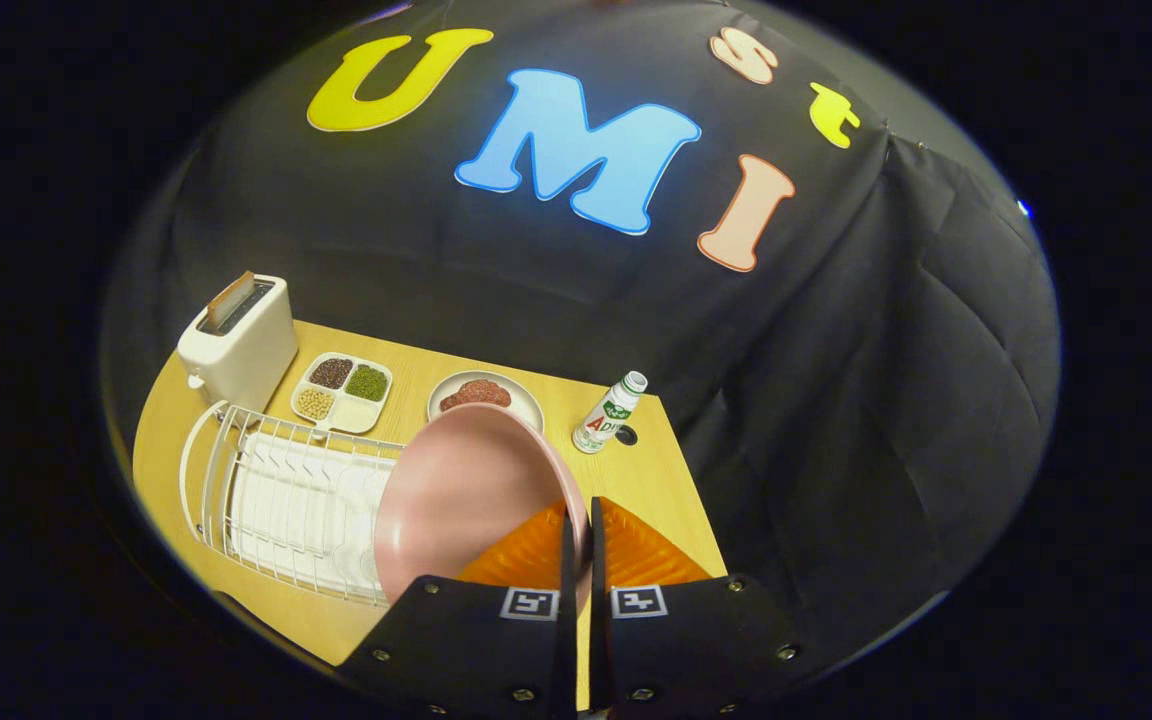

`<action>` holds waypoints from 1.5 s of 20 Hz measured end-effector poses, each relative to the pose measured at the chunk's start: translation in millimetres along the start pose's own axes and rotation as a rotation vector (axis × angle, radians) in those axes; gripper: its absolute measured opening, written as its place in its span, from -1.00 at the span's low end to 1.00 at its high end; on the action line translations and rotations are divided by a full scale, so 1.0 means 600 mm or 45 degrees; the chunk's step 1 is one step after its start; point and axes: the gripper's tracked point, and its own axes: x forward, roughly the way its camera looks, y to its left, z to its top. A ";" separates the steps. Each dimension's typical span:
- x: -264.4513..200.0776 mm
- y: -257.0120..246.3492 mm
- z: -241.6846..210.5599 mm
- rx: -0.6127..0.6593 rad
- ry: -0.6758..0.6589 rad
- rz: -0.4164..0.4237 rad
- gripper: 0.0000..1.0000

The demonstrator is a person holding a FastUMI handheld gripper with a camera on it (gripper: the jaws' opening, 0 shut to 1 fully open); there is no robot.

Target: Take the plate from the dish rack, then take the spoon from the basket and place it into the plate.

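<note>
A pink plate [466, 490] is held up on edge, its hollow side facing me, with my gripper [581, 515] shut on its right rim. It hangs over the right end of the white wire dish rack [286, 500], which stands on the wooden table [651, 470] to the left of the fingers. An orange ribbed basket [641, 555] lies just beyond and under the fingers; the plate and the fingers hide much of it, and what is inside it cannot be told.
At the table's back left stands a white toaster [241, 340]. Beside it are a divided tray of beans [344, 392] and a small plate of reddish food [484, 395]. A small white bottle [611, 412] stands at the back right, near the table edge.
</note>
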 end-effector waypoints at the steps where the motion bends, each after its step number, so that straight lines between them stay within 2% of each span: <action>1: -0.005 -0.007 -0.012 0.014 0.014 0.011 -0.90; 13: -0.048 -0.039 -0.150 0.239 0.146 0.351 -0.90; 16: -0.052 -0.017 -0.194 0.299 0.161 0.525 -0.90; 20: -0.045 0.018 -0.292 0.404 0.247 0.743 -0.90; 26: -0.007 0.058 -0.418 0.385 0.312 0.878 -0.90; 30: 0.029 0.084 -0.449 0.478 0.355 0.955 -0.90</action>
